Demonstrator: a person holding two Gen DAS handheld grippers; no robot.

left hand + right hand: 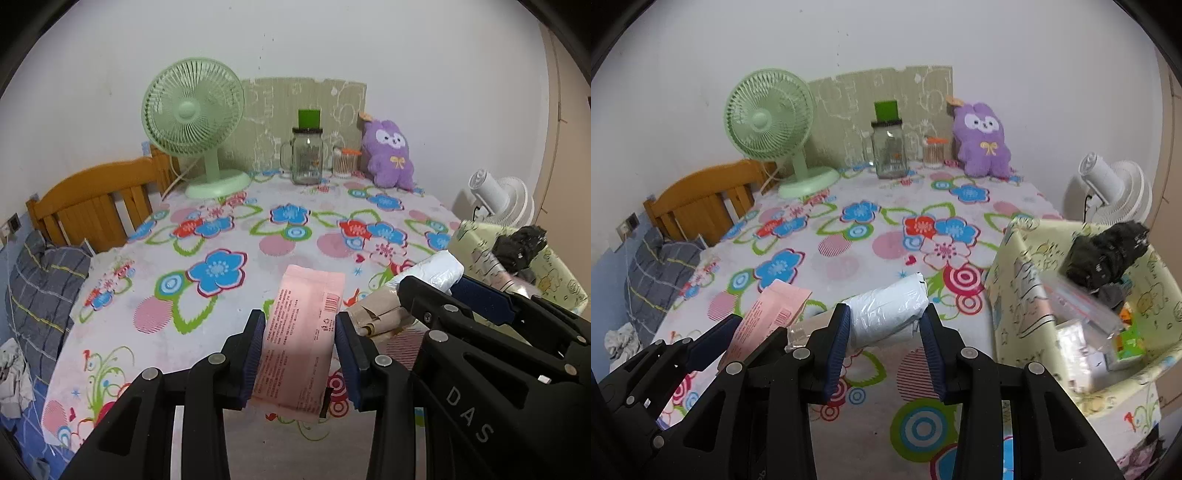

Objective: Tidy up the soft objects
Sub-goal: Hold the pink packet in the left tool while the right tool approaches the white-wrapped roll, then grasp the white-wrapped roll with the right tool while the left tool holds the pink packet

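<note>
Floral tabletop [229, 229]: left gripper [300, 354] jaws clamp a pink packet [303, 332], right gripper [886, 347] jaws clamp a white roll [886, 314], likely bound for the fabric bin [1015, 295] at three o'clock.

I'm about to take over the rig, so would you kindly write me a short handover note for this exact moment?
Left hand-held gripper: shut on the pink packet, lifted above the floral table.
Right hand-held gripper: shut on the white plastic-wrapped roll, also lifted.
Yellow fabric bin at right already holds several items.
Left: probably place both in the bin. The purple plush stands at the back.
</note>
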